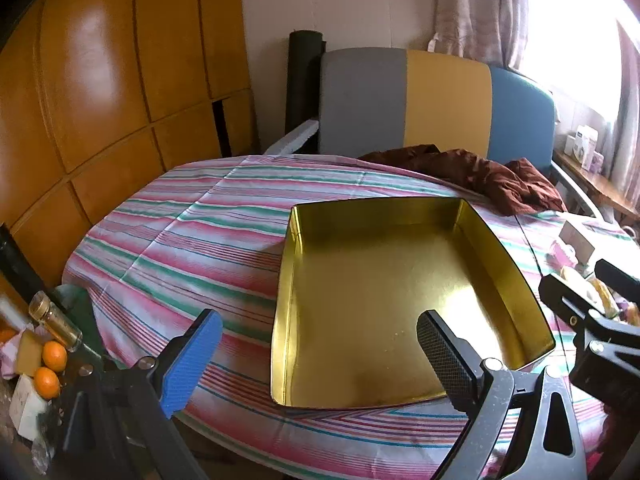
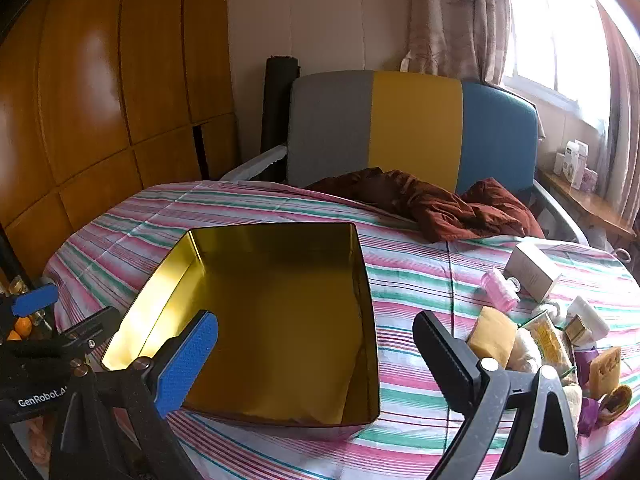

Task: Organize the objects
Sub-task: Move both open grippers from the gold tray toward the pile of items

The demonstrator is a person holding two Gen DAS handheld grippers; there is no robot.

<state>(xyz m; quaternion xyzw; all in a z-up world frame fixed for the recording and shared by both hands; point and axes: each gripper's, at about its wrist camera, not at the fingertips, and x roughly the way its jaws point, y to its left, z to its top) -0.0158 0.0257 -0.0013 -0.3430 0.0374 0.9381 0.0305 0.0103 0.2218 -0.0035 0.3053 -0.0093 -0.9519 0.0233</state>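
My left gripper [image 1: 320,356] stands wide open with nothing between its fingers, hanging over the near edge of the gold tin [image 1: 400,304]. My right gripper [image 2: 316,360] is just as wide and empty, over the tin's near right corner. The tin sits open and empty on the striped worktop [image 2: 420,276]. To its right lies a cluster: a white box [image 2: 534,272], a pink bottle [image 2: 500,290], a yellow soap bar [image 2: 492,336].
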